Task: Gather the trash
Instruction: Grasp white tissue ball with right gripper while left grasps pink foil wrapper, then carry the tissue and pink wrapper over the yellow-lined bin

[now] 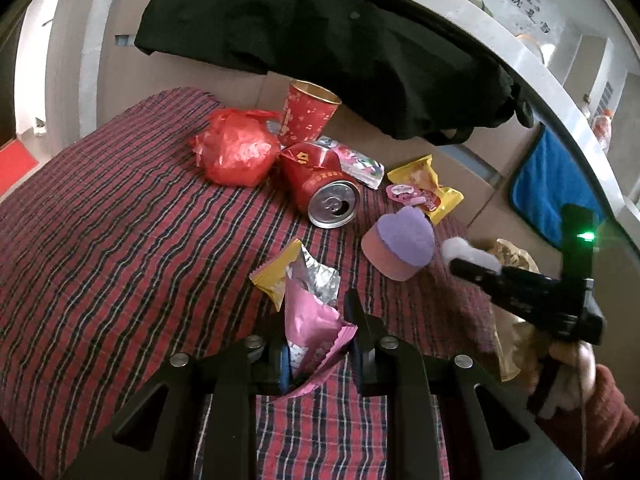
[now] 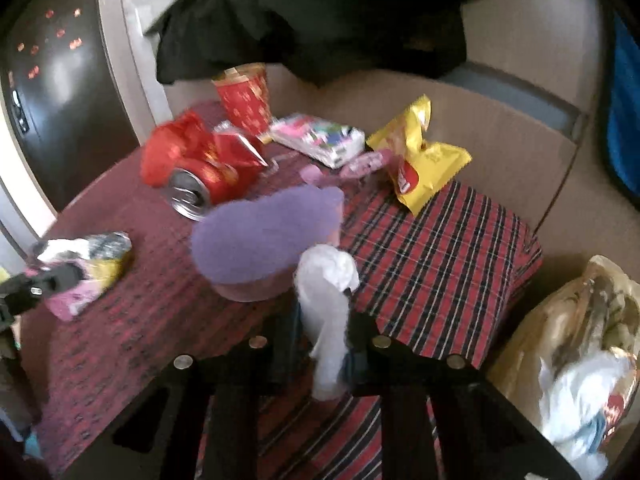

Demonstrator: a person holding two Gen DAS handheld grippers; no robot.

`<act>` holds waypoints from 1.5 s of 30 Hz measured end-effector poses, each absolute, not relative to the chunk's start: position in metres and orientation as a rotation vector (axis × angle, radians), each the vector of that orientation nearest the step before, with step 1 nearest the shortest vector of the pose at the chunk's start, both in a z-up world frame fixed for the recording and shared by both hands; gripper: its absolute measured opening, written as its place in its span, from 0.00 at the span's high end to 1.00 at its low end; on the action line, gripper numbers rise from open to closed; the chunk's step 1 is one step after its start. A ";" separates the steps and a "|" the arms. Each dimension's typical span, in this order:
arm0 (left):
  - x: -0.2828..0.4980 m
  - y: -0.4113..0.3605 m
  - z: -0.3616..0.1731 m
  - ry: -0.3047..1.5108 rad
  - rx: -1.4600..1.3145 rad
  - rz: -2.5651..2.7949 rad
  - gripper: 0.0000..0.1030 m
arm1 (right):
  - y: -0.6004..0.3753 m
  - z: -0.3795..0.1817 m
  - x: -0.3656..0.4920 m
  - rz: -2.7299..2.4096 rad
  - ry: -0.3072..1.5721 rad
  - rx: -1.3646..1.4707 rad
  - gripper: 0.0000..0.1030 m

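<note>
My left gripper (image 1: 316,320) is shut on a pink and silver snack wrapper (image 1: 308,320) with a yellow wrapper (image 1: 276,276) bunched against it, just above the red plaid cloth (image 1: 120,240). My right gripper (image 2: 324,320) is shut on a crumpled white tissue (image 2: 326,304), beside a purple-topped pink sponge (image 2: 264,236). In the left wrist view that same gripper (image 1: 476,264) shows at the right with the tissue (image 1: 468,252) at its tip. A crushed red can (image 1: 320,184), a red foil ball (image 1: 236,152), a red paper cup (image 1: 308,114) and a yellow chip bag (image 1: 428,188) lie further back.
A tan bag (image 2: 576,344) with white trash inside hangs open off the table's right edge. A black garment (image 1: 320,40) drapes over the rail behind. A blue towel (image 1: 552,188) hangs at the right. A hand in a red sleeve (image 1: 592,396) holds the right gripper.
</note>
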State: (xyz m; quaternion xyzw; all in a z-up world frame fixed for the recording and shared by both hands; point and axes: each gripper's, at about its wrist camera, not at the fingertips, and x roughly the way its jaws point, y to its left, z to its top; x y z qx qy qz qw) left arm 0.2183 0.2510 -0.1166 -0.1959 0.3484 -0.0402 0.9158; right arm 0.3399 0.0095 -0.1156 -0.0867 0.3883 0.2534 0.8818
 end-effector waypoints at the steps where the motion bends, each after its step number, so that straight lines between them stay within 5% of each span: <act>1: 0.218 0.251 -0.117 0.719 -0.401 -0.079 0.78 | 0.010 -0.112 0.334 0.540 0.798 -0.174 0.85; 21: 0.199 0.213 -0.056 0.565 -0.295 -0.040 0.80 | -0.006 -0.060 0.270 0.595 0.643 -0.149 0.85; 31: 0.193 0.120 0.006 0.405 -0.213 -0.156 0.80 | -0.074 -0.005 0.237 0.501 0.477 -0.101 0.85; 45: 0.220 -0.025 0.016 0.376 -0.117 -0.281 0.80 | -0.206 0.023 0.213 0.244 0.381 -0.109 0.85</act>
